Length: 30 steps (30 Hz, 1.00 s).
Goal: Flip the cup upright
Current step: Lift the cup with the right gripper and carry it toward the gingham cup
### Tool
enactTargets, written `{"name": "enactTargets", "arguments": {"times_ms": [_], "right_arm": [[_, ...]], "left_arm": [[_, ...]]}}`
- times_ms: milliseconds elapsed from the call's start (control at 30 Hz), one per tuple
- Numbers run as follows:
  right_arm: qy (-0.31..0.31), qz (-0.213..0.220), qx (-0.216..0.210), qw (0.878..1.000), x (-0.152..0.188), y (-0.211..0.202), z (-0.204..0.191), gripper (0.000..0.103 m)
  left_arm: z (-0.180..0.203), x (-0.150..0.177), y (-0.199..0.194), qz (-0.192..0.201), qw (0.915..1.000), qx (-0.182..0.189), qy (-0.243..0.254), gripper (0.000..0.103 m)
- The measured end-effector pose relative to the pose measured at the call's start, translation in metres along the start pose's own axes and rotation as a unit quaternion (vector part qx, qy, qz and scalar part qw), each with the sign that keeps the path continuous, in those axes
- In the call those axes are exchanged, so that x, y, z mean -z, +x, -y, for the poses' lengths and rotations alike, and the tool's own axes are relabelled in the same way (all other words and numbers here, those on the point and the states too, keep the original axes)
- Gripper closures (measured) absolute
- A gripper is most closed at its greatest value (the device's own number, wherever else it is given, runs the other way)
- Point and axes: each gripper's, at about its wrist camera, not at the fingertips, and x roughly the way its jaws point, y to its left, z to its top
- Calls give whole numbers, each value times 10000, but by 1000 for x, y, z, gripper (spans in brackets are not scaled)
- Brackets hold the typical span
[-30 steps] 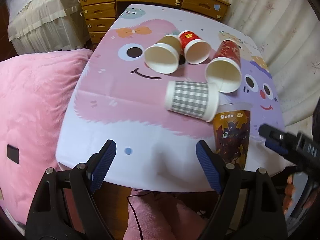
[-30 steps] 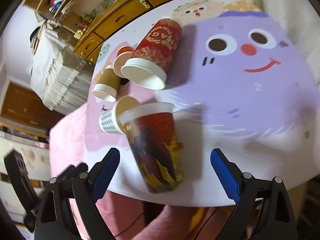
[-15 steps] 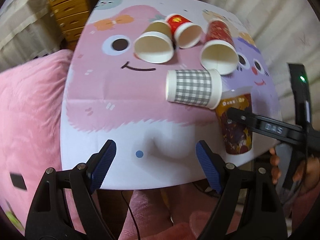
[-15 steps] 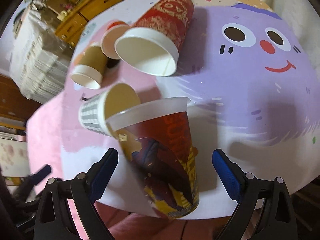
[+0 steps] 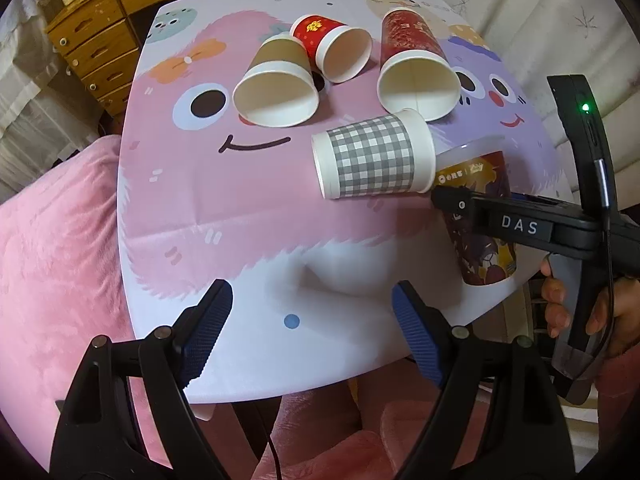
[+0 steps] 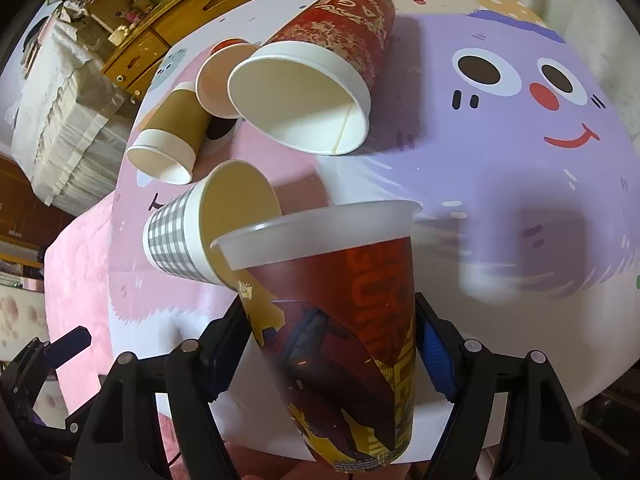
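Printed cup [image 6: 340, 344] — upright, mouth up

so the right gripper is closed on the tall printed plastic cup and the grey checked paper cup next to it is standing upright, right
Not quite. The right gripper does grip the tall printed plastic cup, but the grey checked paper cup lies on its side, mouth towards the plastic cup. The left wrist view shows it clearly.
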Motion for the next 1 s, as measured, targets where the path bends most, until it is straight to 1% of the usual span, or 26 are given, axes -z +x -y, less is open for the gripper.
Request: {"name": "enactTargets", "arguments": {"times_ms": [100, 200, 267, 367, 433, 467, 533, 600, 667, 700, 767, 833, 1000], "right_arm": [[39, 62, -58, 10000, 4, -7, 4, 25], [60, 200, -51, 9998, 7, -17, 8, 26], [68, 441, -61, 9990, 10, -29, 11, 27], [-23, 1050, -151, 9944, 18, -54, 14, 28], [-198, 1562, -173, 9874, 25, -71, 12, 28], [-316, 1862, -67, 9820, 29, -78, 9, 28], [-484, 2323, 212, 9712, 38, -87, 5, 28], [-652, 2830, 387, 9561, 50, -94, 2, 28], [-734, 3234, 443, 9424, 60, -96, 0, 28], [-746, 3441, 401, 9351, 66, -97, -1, 28], [-812, 3663, 413, 9260, 74, -95, -7, 28], [-855, 3792, 390, 9205, 79, -87, -10, 28], [-606, 3876, 490, 9185, 85, -66, -11, 28]], "left_arm": [[1, -1, -2, 36, 10000, -47, 57, 23], [0, -2, 1, -39, 9999, -79, 71, 23], [0, -1, 1, -46, 9999, -88, 80, 23], [0, 0, 0, -30, 9999, -110, 121, 23], [0, 1, 0, -29, 9998, -114, 130, 23], [0, 1, 0, -40, 9998, -111, 127, 23], [0, 2, 0, -43, 9999, -104, 123, 23], [0, 2, -1, -19, 9999, -88, 114, 23], [-1, 2, -3, 26, 9999, -93, 94, 23], [-2, 2, -4, 49, 9999, -83, 78, 23], [-4, 2, -5, 80, 9999, -98, 28, 23], [-6, 3, -5, 67, 9999, -81, -34, 23], [-7, 5, -2, 9, 9999, -115, -127, 23]]}}
